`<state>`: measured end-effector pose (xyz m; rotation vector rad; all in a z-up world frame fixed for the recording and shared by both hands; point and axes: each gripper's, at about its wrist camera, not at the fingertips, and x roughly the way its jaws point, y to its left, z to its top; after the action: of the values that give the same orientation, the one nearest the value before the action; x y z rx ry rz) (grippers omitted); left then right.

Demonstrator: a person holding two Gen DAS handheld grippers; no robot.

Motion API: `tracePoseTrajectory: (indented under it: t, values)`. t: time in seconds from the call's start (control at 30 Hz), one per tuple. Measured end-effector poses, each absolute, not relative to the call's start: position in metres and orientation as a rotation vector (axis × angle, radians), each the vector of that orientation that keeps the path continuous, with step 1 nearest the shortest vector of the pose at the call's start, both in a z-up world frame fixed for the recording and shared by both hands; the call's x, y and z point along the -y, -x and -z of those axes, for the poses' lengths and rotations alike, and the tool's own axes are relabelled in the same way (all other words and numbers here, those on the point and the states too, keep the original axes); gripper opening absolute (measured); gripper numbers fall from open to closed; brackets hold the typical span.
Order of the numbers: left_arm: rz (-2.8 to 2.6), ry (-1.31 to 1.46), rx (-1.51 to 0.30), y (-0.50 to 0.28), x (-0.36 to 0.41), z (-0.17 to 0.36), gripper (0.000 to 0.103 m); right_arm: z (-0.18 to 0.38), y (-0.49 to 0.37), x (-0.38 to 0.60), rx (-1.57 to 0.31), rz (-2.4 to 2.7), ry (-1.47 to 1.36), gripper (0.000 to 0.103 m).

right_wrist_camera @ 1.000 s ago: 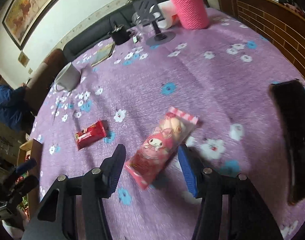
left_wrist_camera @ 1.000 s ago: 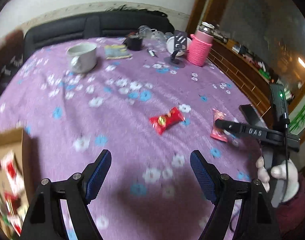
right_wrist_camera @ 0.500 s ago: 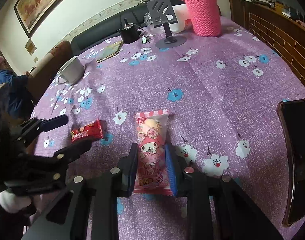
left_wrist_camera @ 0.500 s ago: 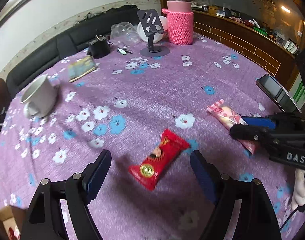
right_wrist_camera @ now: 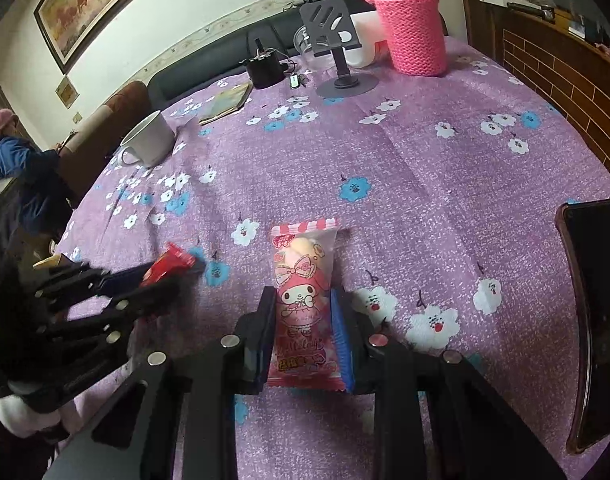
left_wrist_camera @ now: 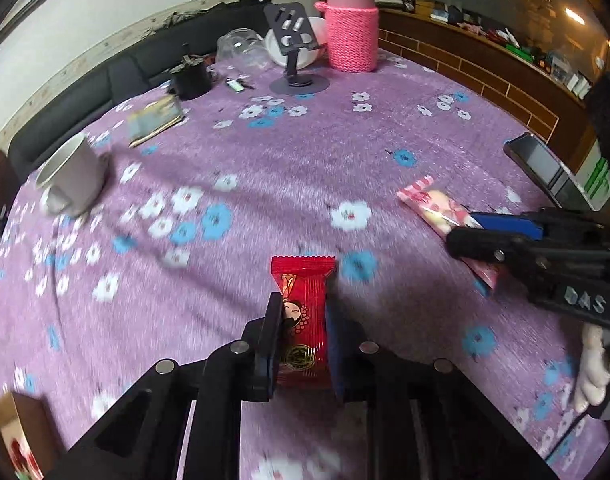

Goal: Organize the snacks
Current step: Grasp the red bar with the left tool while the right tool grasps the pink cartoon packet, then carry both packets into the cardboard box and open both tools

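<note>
**Both snacks pinched, one in each hand-held gripper**

Left wrist view: my left hand-held gripper (left_wrist_camera: 303,338) is pinching the red snack packet (left_wrist_camera: 303,312) across its width, a pad on each long side. The packet sits at 6 o'clock in this view, its crimped far end sticking out toward 12 o'clock over the purple flowered counter (left_wrist_camera: 305,152). At 3 o'clock I see the right hand-held gripper (left_wrist_camera: 501,232) closed around the pink snack packet (left_wrist_camera: 429,204). A white mug (left_wrist_camera: 75,178) stands at 9 o'clock, a pink knitted bottle (left_wrist_camera: 351,36) at 12 o'clock, and the corner of a cardboard box (left_wrist_camera: 9,436) shows at 7 o'clock, with what looks like more wrappers inside.

Right wrist view: my right gripper (right_wrist_camera: 305,334) is clamped on the pink packet (right_wrist_camera: 303,292) at its lower half, jaws against both long edges; the striped seal points to 12 o'clock. The left gripper (right_wrist_camera: 145,280) with the red packet (right_wrist_camera: 171,266) is at 9 o'clock. A dark phone (right_wrist_camera: 593,304) lies at 3 o'clock.

I judge both packets light, soft and crinkly, with slick film; the pink one looks puffed with a squashy sweet inside. Holding mid-body across the width seems right, with gentle pressure so nothing is crushed or slips. The box is probably where they go.
</note>
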<state>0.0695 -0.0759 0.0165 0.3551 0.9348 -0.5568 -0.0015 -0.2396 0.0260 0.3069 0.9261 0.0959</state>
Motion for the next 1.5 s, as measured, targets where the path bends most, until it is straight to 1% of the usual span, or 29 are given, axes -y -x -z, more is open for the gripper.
tracePoseTrajectory:
  t: [0.27,0.47,0.6,0.77,0.87,0.93,0.97,1.07,1.1,1.37,1.5]
  values:
    - [0.496,-0.137,-0.924,-0.015,0.008,-0.039,0.019,-0.032,0.011,0.220,-0.905,-0.190,-0.296,0.025]
    - [0.406,-0.005,-0.967,0.009,-0.030,-0.025,0.020,-0.044,0.027,0.184,-0.862,-0.335,-0.256,0.025]
    - [0.316,0.036,-0.984,0.024,-0.049,-0.012,0.020,-0.041,0.032,0.161,-0.884,-0.403,-0.222,0.025]
    - [0.278,0.071,-0.959,0.036,-0.057,-0.010,0.020,-0.034,0.040,0.135,-0.925,-0.441,-0.179,0.025]
    - [0.280,0.046,-0.952,0.039,-0.053,-0.009,0.024,-0.035,0.050,0.124,-0.941,-0.450,-0.168,0.025]
    - [0.290,0.047,-0.939,0.038,-0.052,-0.008,0.030,-0.037,0.059,0.119,-0.942,-0.456,-0.171,0.025]
    - [0.292,0.040,-0.928,0.039,-0.050,-0.008,0.030,-0.039,0.065,0.117,-0.943,-0.456,-0.172,0.025]
    - [0.309,0.029,-0.913,0.042,-0.049,-0.008,0.030,-0.043,0.078,0.112,-0.939,-0.457,-0.174,0.025]
    - [0.327,0.045,-0.914,0.043,-0.051,-0.009,0.020,-0.045,0.083,0.110,-0.933,-0.454,-0.168,0.025]
    - [0.348,0.122,-0.836,0.071,-0.077,-0.032,0.020,-0.058,0.110,0.087,-0.907,-0.466,-0.123,0.025]
    - [0.327,0.201,-0.798,0.092,-0.117,-0.049,0.020,-0.068,0.118,0.064,-0.898,-0.509,-0.099,0.025]
